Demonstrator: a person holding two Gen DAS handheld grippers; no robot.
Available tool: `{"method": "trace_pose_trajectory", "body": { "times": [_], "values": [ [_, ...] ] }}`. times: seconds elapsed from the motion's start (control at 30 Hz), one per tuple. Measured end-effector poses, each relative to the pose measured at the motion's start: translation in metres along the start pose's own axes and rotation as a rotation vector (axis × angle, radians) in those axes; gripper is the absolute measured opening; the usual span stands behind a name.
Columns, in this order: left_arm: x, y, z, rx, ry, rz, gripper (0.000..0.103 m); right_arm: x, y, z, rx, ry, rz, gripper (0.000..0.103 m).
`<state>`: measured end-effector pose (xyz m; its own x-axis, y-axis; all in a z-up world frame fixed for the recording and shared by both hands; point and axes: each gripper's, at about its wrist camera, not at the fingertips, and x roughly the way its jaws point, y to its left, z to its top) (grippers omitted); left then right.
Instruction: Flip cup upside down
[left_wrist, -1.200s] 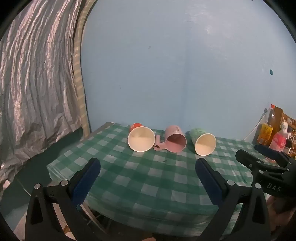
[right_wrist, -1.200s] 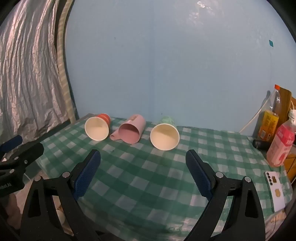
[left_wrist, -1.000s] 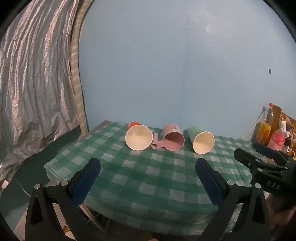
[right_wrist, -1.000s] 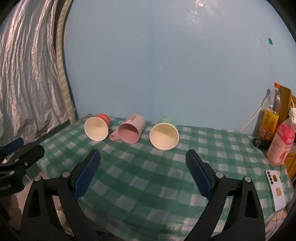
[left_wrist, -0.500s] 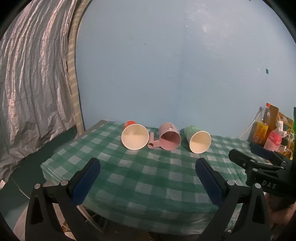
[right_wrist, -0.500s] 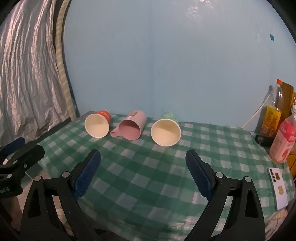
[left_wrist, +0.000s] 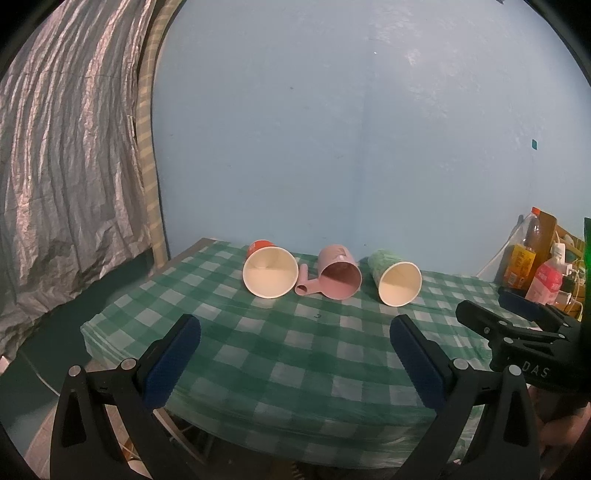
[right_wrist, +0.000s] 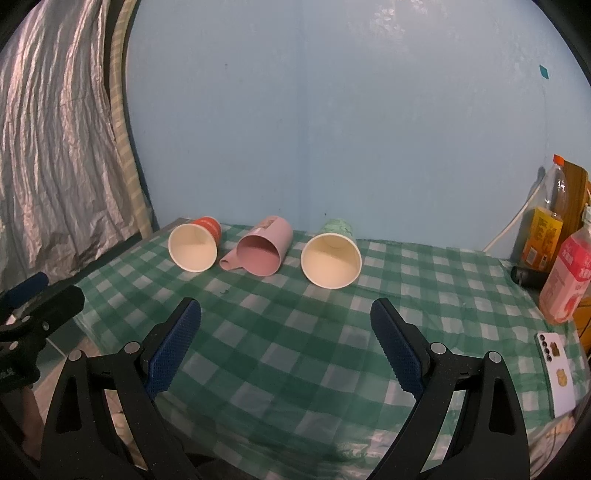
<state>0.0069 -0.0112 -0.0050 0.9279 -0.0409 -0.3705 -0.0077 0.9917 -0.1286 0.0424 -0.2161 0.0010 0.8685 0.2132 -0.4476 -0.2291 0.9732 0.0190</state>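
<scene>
Tabletop (left_wrist: 303, 354), green-and-white check cloth; three cups on their sides in a row near the blue wall, mouths toward the cameras.
- Red paper cup (left_wrist: 270, 271) (right_wrist: 193, 247): leftmost, cream inside.
- Pink handled cup (left_wrist: 339, 281) (right_wrist: 263, 251): middle, handle lying on the cloth toward the red cup.
- Green paper cup (left_wrist: 396, 281) (right_wrist: 332, 260): rightmost, apart from the pink one.
- Left tongs (left_wrist: 295, 347): apart, empty, short of the cups.
- Right tongs (right_wrist: 285, 338): apart, empty, also short of the cups.
- Bottles (right_wrist: 546, 236) and white phone (right_wrist: 558, 373): right edge.
Change from 0.5 s ago: cups sit slightly larger in both views; their order and pose are unchanged.
</scene>
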Motion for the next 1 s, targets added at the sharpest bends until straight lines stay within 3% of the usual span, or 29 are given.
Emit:
{"method": "trace_pose_trajectory", "body": {
  "times": [1.0],
  "values": [
    [0.0026, -0.0011, -0.0025, 0.008, 0.016, -0.015, 0.103, 0.0011, 0.0013, -0.0036, 0.006, 0.010, 0.001, 0.092]
  ]
}}
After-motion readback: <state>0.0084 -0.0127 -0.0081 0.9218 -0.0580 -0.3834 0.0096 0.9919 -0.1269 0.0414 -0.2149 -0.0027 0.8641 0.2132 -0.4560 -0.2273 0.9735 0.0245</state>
